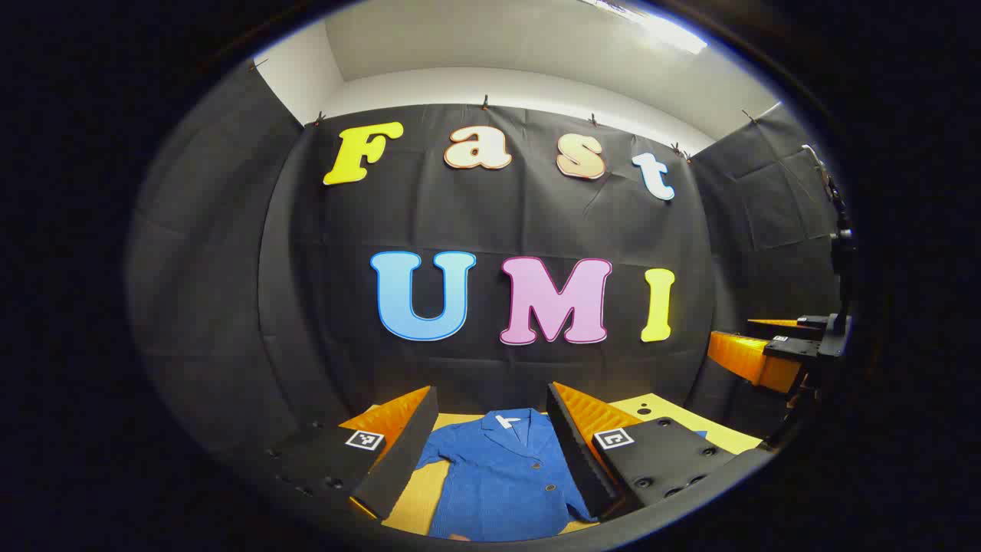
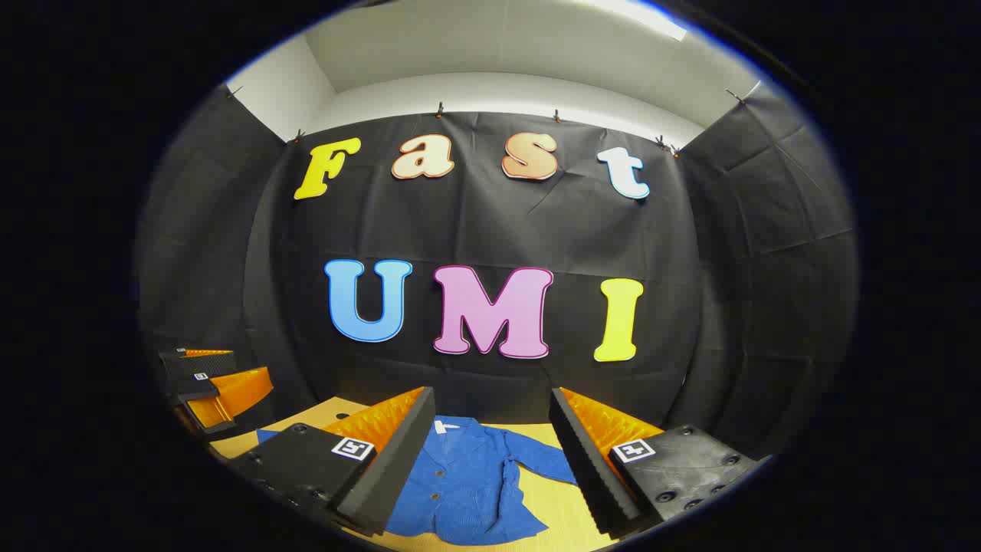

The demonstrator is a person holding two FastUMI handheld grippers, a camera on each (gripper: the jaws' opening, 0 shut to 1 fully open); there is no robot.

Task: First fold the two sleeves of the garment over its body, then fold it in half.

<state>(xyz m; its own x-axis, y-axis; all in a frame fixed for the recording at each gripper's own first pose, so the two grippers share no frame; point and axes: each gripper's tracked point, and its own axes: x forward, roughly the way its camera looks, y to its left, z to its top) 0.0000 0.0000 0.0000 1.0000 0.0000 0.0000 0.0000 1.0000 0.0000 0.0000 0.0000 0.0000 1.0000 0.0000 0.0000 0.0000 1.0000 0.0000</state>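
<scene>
A blue button-front jacket [image 1: 498, 479] with a white collar label lies flat on the yellow table [image 1: 663, 405], collar toward the back wall. My left gripper [image 1: 490, 395] hovers above it, open, jaws wide apart with nothing between them; one sleeve [image 1: 434, 452] spreads to the left, the other is hidden behind my finger. In the right gripper view the jacket [image 2: 467, 483] lies below my right gripper [image 2: 491, 392], also open and holding nothing, with a sleeve [image 2: 546, 461] stretched out to the right. The right gripper [image 1: 759, 354] shows far right, the left gripper [image 2: 216, 387] far left.
Black cloth walls close the booth behind and on both sides of the table [image 2: 571, 510]. A dark stand [image 1: 839, 253] rises at the far right edge in the left gripper view.
</scene>
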